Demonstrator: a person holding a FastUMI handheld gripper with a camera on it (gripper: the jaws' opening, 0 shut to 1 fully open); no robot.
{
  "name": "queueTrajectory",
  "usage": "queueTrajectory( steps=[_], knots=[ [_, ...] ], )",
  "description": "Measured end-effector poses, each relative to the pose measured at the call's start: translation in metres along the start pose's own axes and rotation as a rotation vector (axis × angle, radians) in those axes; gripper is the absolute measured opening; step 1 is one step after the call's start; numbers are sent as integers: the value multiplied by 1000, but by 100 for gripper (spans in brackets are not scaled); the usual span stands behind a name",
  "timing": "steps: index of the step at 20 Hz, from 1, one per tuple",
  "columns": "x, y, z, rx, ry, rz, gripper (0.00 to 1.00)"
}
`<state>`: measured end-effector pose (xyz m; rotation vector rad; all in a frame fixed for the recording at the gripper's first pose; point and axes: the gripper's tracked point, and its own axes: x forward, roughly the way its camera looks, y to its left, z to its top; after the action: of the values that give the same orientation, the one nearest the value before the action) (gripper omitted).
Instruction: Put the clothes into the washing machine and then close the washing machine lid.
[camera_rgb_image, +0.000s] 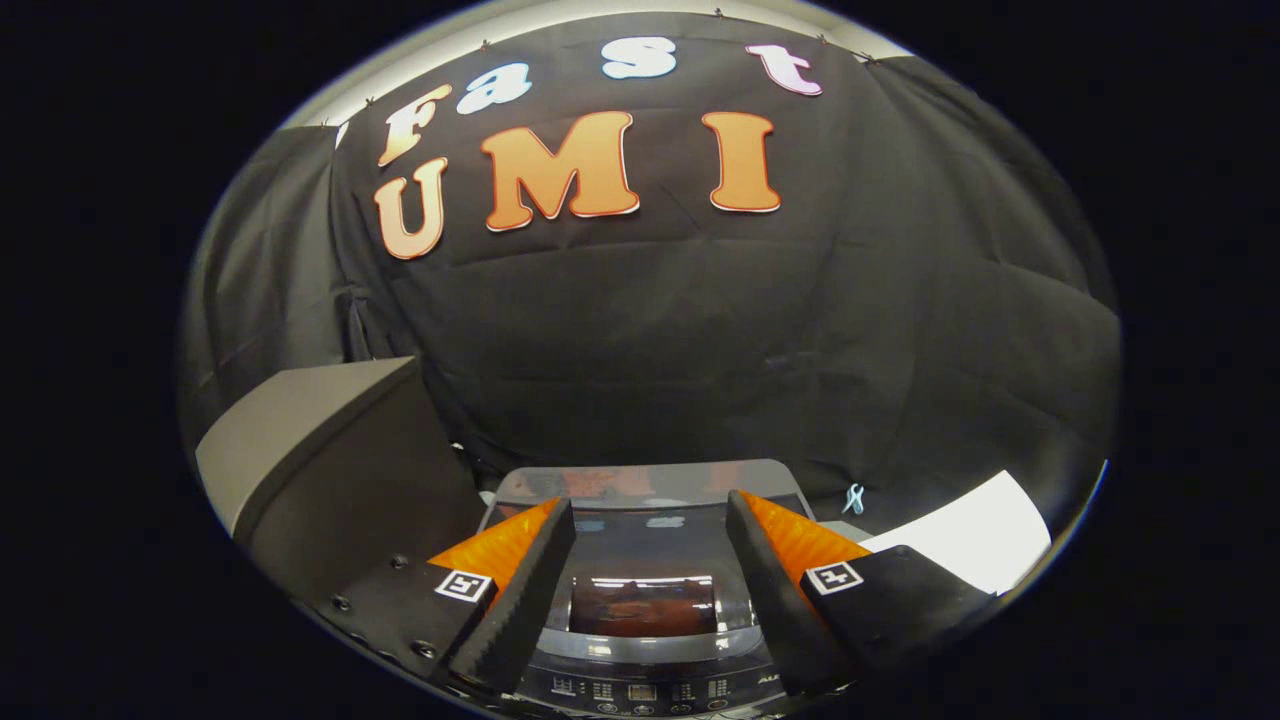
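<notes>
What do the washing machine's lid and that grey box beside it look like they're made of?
The washing machine lid, lying shut between and beyond the open gripper fingers, looks like dark tinted glass or glossy plastic: it mirrors the wall and lights. The grey box beside it looks matte, perhaps painted board or plastic; it shows no reflections, so I can't say which.

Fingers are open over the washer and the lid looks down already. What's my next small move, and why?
Probably back off a little and check the lid. The gripper hangs open and holds nothing, its fingers either side of the washing machine lid, which lies flat and looks shut, control panel nearest. No clothes are in sight, so the job seems nearly done.
</notes>
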<state>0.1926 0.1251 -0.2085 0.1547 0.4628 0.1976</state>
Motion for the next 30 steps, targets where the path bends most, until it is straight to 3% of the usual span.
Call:
queueTrajectory(
  steps=[5, 13, 23, 30],
  knots=[
    [-46, 15, 53, -10, -108, -9, 98],
    [-165, 26, 141, -1, -280, -80, 98],
    [-285, 43, 167, -50, -368, -173, 97],
    [-335, 39, 183, -21, -425, -154, 96]
  ],
)
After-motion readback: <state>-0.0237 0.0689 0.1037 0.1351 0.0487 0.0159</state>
